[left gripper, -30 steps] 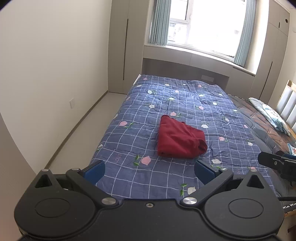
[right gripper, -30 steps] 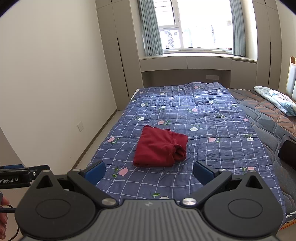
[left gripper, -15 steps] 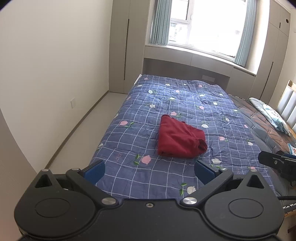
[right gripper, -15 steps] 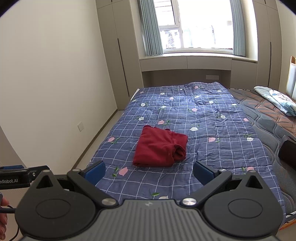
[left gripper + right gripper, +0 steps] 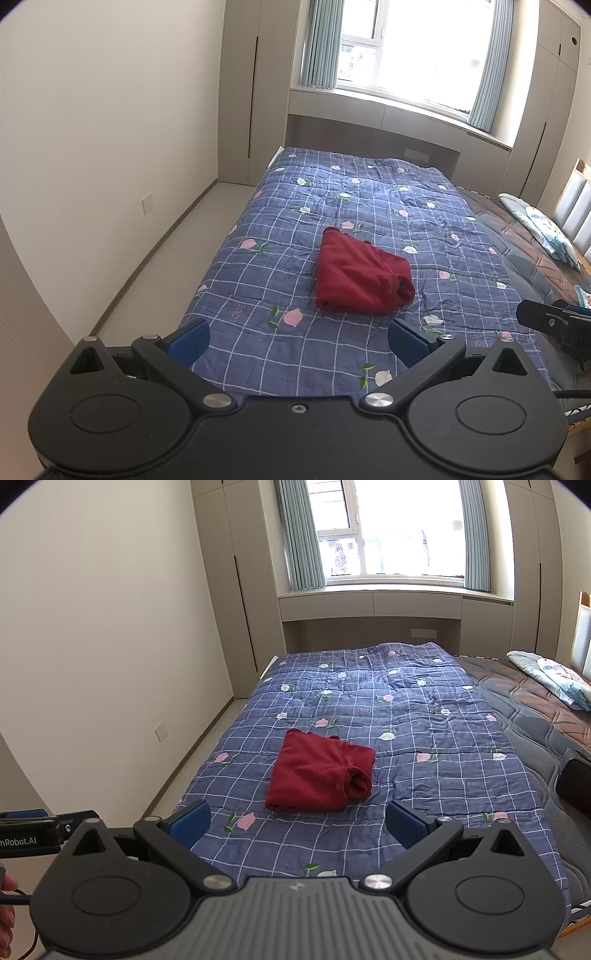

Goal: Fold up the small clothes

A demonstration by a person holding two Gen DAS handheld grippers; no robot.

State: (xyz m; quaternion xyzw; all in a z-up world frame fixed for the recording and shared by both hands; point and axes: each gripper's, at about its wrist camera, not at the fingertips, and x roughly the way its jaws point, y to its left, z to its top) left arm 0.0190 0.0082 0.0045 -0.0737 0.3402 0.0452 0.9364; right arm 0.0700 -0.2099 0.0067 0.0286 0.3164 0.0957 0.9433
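A dark red garment lies folded in a compact bundle on the blue checked quilt, with a rolled edge at its right. It also shows in the right wrist view. My left gripper is open and empty, held back from the bed's near edge, well short of the garment. My right gripper is open and empty too, at a similar distance. The right gripper's body shows at the right edge of the left wrist view.
The bed fills the room's middle, with a folded light blanket near the headboard at right. A bare floor strip runs along the left wall. Wardrobes and a window stand at the far end.
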